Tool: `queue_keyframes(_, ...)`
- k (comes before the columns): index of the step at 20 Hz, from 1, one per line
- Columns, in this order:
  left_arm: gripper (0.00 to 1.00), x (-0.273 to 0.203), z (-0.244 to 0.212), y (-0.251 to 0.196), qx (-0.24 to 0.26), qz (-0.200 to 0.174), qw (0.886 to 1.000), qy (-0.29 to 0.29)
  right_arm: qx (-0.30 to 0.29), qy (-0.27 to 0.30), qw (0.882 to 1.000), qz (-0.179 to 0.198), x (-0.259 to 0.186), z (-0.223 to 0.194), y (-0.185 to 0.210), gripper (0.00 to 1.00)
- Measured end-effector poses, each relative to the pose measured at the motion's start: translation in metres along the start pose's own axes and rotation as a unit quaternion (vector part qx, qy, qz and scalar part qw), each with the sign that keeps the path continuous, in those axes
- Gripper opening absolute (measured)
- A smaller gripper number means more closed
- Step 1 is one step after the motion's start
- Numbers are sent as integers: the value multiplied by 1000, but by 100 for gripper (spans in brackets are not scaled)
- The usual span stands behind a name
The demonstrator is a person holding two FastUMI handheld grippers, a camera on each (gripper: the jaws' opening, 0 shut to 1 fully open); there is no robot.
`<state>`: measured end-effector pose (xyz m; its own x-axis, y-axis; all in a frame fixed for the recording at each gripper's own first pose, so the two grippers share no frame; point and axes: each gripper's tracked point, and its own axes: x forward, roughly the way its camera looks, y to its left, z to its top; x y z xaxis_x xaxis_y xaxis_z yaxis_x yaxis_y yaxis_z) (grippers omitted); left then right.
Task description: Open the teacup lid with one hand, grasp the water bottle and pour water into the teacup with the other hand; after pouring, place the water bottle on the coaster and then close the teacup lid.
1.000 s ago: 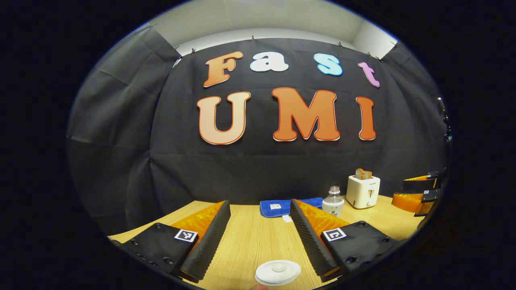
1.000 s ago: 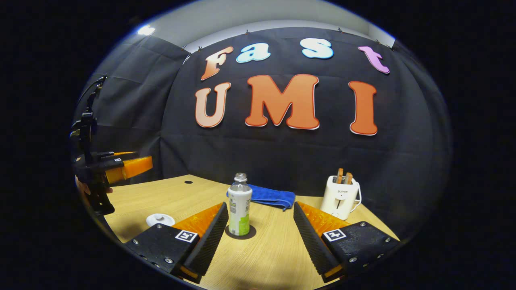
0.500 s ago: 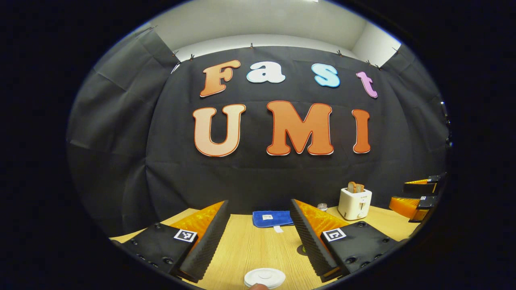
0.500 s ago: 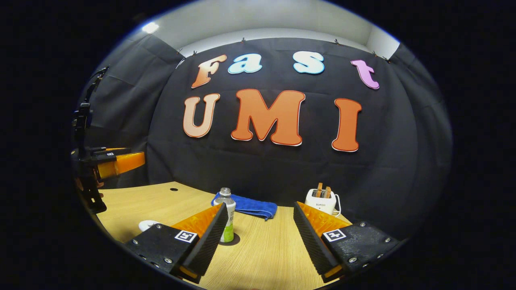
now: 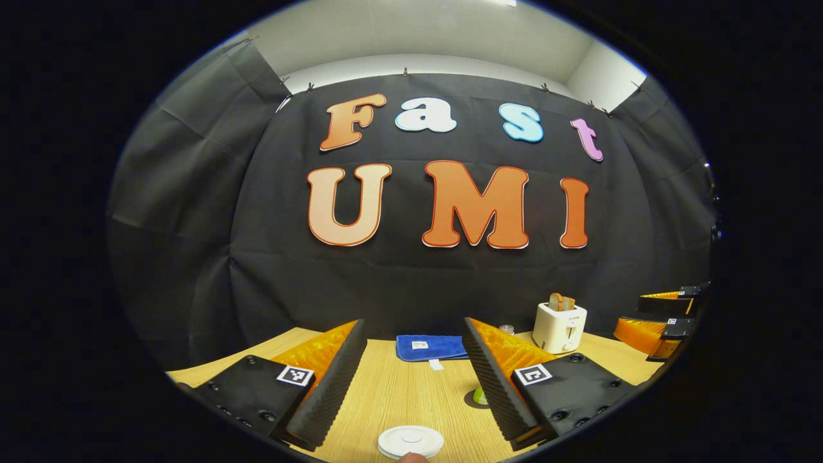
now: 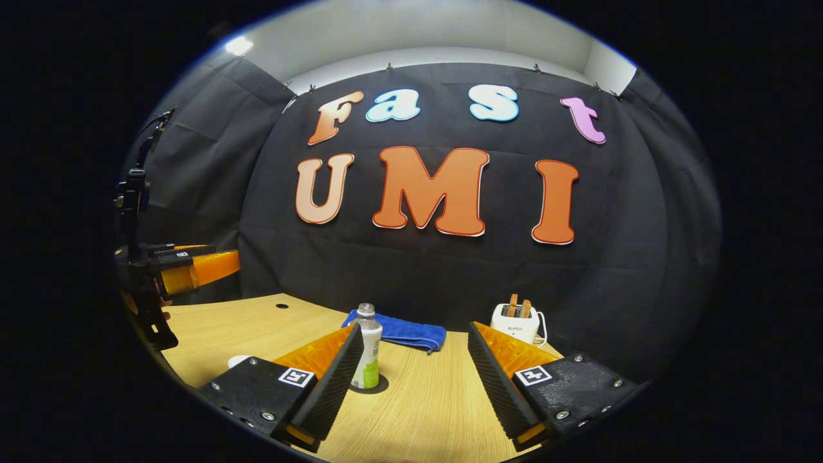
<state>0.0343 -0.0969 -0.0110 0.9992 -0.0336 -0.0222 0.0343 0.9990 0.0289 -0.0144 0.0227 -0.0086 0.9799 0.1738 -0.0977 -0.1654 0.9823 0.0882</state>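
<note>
Bottle [image 6: 368,347]: small clear plastic, white and green label, capped, upright on a dark round coaster [image 6: 371,386] on the wooden table, just in front of the near end of a blue cloth. In the left gripper view its cap [image 5: 506,329] and green base show past a finger. Lid [image 5: 410,442]: white, round, flat, small centre knob, on the cup near the table's front edge; the cup itself can't be made out.
</note>
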Motion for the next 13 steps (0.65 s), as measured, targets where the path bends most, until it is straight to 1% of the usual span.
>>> queue_keyframes(1, 95, -1, 0, 0, 2, 1, 1000, -1, -2, 0, 1000, 2, -1, 0, 3, 98)
queue_keyframes(2, 98, -1, 0, 0, 4, 1, 1000, -1, -3, -1, 1000, 3, -1, 0, 4, 98)
queue_keyframes(3, 95, -1, 0, 1, 8, 3, 1000, -2, -2, -1, 1000, 5, 0, 0, 6, 98)
queue_keyframes(4, 98, -1, -1, 2, 11, 5, 1000, -3, -2, -1, 1000, 8, 1, 0, 8, 98)
queue_keyframes(5, 95, -1, -2, 4, 13, 8, 1000, -3, 0, -1, 1000, 9, 0, 0, 9, 98)
queue_keyframes(6, 98, -1, -4, 3, 13, 7, 1000, -3, 1, -3, 1000, 14, 1, 1, 12, 98)
queue_keyframes(7, 98, -2, -4, 3, 14, 8, 1000, -2, 2, -3, 1000, 16, 1, 2, 14, 98)
queue_keyframes(8, 95, -1, -4, 3, 15, 8, 1000, -2, 2, -5, 1000, 17, 1, 3, 15, 98)
queue_keyframes(9, 98, 0, -4, 4, 16, 9, 1000, -2, 1, -7, 1000, 18, 0, 5, 15, 98)
queue_keyframes(13, 98, -2, 0, 5, 19, 10, 1000, -7, 4, -25, 999, 24, 0, 15, 21, 98)
